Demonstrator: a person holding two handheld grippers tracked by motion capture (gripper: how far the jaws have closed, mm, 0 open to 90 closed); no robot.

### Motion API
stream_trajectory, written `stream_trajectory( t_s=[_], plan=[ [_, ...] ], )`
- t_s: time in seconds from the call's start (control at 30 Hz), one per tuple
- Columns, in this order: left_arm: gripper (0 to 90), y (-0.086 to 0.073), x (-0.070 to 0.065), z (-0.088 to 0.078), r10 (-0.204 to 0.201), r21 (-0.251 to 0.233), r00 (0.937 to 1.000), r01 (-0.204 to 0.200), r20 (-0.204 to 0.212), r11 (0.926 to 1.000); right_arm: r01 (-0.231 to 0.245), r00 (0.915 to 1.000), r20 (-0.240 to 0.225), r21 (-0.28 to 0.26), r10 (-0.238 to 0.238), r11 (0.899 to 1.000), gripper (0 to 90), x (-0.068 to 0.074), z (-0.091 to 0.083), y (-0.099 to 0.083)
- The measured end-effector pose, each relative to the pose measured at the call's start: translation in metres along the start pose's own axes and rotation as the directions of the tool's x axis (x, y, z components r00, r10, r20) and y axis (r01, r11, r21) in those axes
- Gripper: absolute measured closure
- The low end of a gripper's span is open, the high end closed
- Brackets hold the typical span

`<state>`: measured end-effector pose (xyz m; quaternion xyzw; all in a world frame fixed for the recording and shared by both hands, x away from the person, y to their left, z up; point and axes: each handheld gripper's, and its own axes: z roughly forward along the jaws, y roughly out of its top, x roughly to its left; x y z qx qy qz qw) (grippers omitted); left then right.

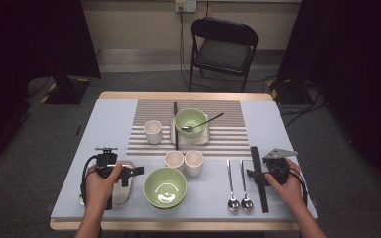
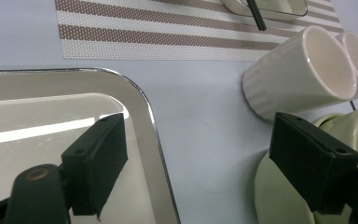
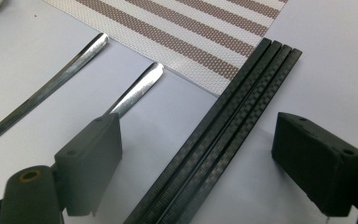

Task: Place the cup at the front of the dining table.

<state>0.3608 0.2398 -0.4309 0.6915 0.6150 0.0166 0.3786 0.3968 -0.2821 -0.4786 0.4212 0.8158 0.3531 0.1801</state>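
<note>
My left gripper (image 1: pixel 131 174) is open at the front left, low over the table. In the left gripper view one jaw of that gripper (image 2: pixel 200 172) hangs over a shiny steel tray (image 2: pixel 140 100) and the other over a green bowl (image 2: pixel 279 196). Nothing sits between them. My right gripper (image 1: pixel 256 174) is open at the front right. Its jaws straddle a bundle of black chopsticks (image 1: pixel 259 178) lying flat, apart from both pads. In the right gripper view the right gripper (image 3: pixel 198 172) has the chopsticks (image 3: pixel 233 112) running up between its jaws.
Two white cups (image 1: pixel 174 159) (image 1: pixel 194 162) stand beside the front green bowl (image 1: pixel 164 187). Two spoons (image 1: pixel 230 183) (image 1: pixel 245 186) lie left of the chopsticks. On the striped placemat (image 1: pixel 228 134) are a third cup (image 1: pixel 153 131) and a green bowl with a spoon (image 1: pixel 190 123).
</note>
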Motion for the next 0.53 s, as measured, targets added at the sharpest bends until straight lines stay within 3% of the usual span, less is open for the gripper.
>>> stream_trajectory(
  t_s=[0.23, 0.53],
  plan=[
    [18.5, -0.0044, -0.0006, 0.0007, 0.032, 0.005, 0.9991, -0.032, -0.026, 0.9995, 0.000, 1.0000, 0.000, 0.000, 0.000, 1.000, 15.2, -0.0001, 0.0000, 0.0000],
    [18.2, -0.0084, 0.0038, 0.0003, 0.030, 0.000, 0.9985, -0.030, -0.046, 0.9996, -0.001, 1.0000, -0.001, 0.001, 0.001, 1.000, 15.2, 0.0000, -0.0001, 0.0000]
  ],
)
